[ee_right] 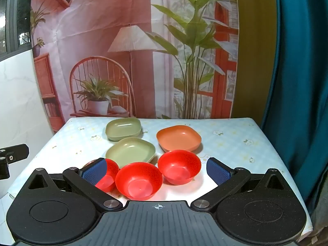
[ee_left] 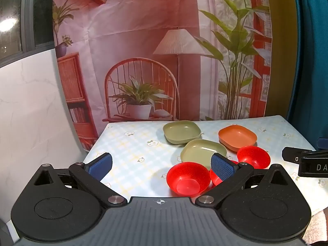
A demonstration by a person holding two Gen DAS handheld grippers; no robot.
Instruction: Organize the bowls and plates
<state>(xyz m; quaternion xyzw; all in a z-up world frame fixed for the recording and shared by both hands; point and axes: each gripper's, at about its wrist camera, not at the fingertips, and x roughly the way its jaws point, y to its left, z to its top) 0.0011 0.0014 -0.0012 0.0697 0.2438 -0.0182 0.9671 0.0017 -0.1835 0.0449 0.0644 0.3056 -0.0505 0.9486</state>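
Facing up on the flowered tablecloth (ee_left: 131, 143), three red bowls (ee_left: 188, 178) sat nearest the left wrist camera, with two green plates (ee_left: 204, 150) and an orange plate (ee_left: 237, 137) behind (all six were empty), while the left gripper (ee_left: 162, 165) hovered spread wide, grasping nothing. Through the right wrist camera, the right gripper (ee_right: 156, 171) likewise stood wide apart and unladen above the middle red bowl (ee_right: 139, 180).
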